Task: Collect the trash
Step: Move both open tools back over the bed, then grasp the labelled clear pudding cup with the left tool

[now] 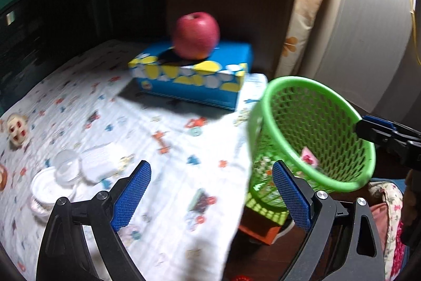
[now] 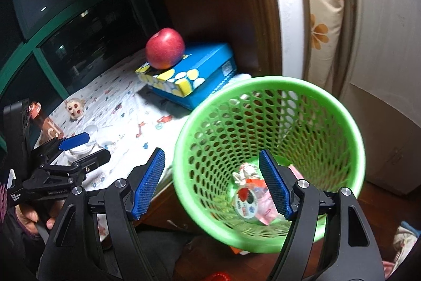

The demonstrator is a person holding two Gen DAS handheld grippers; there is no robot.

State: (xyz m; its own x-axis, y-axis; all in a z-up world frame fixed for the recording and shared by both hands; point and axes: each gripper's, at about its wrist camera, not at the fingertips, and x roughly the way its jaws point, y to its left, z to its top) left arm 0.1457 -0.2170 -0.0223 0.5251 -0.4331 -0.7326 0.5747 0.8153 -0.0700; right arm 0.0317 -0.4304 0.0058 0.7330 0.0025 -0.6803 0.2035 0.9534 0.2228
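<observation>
A green mesh bin (image 2: 268,154) stands tilted beside the table's right edge; it also shows in the left wrist view (image 1: 310,133). Wrappers (image 2: 250,196) lie at its bottom. My right gripper (image 2: 211,182) is open and empty, hovering over the bin's mouth. My left gripper (image 1: 211,192) is open and empty above the table's near right edge. Clear plastic cups and lids (image 1: 60,175) lie on the cloth to its left.
A red apple (image 1: 196,34) sits on a blue tissue box (image 1: 192,75) at the back of the patterned tablecloth (image 1: 147,128). A small doll head (image 1: 17,128) lies at far left. A bottle (image 2: 46,123) stands near it. Dark window behind, white mattress at right.
</observation>
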